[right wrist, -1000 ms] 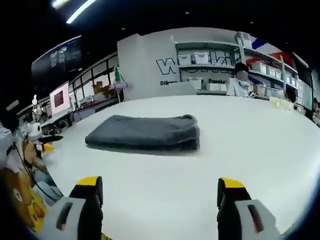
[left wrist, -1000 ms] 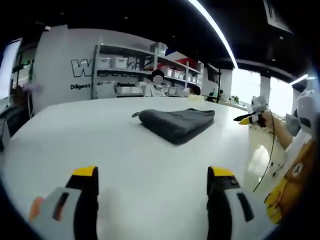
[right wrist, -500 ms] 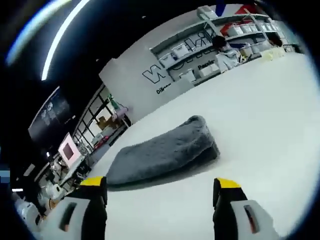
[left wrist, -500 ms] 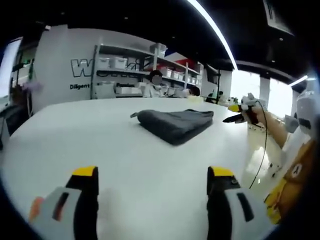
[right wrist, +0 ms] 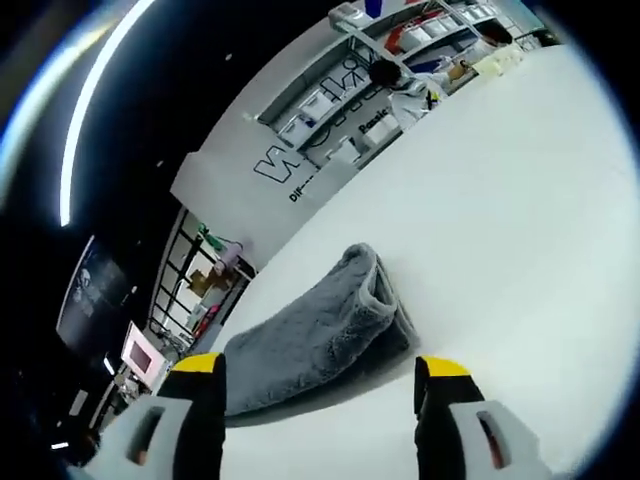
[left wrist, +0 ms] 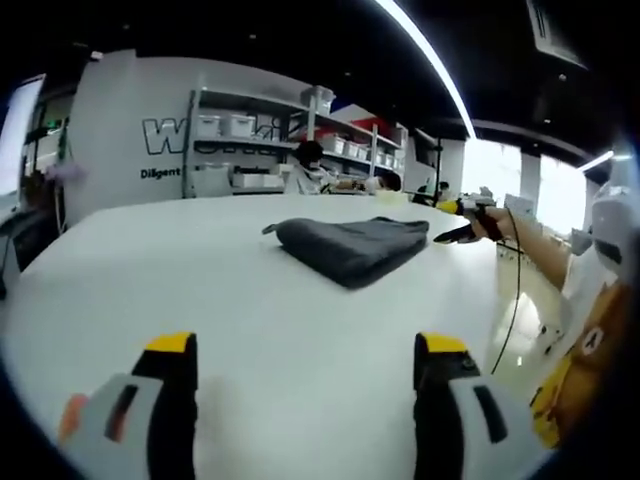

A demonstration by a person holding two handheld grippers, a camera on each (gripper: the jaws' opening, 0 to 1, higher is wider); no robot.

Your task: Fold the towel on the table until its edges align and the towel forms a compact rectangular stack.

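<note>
A dark grey towel point(left wrist: 352, 246) lies folded into a thick flat stack on the white table point(left wrist: 180, 270). In the left gripper view my left gripper point(left wrist: 305, 350) stands open low over the table's near part, well short of the towel. The right gripper point(left wrist: 458, 222) comes in from the right, held in a hand just past the towel's right end. In the right gripper view the towel point(right wrist: 310, 335) lies tilted, close ahead of my open right gripper point(right wrist: 320, 368), nothing between its fingers point(right wrist: 440, 375).
White shelves with bins point(left wrist: 250, 150) and a person point(left wrist: 305, 170) stand behind the table's far edge. A cable point(left wrist: 515, 300) hangs from the right hand. Desks with a screen point(right wrist: 140, 350) lie beyond the table's edge in the right gripper view.
The right gripper has risen, rolled and moved in toward the towel's end; its view has tilted and the towel looks nearer. The left gripper and the towel have stayed put.
</note>
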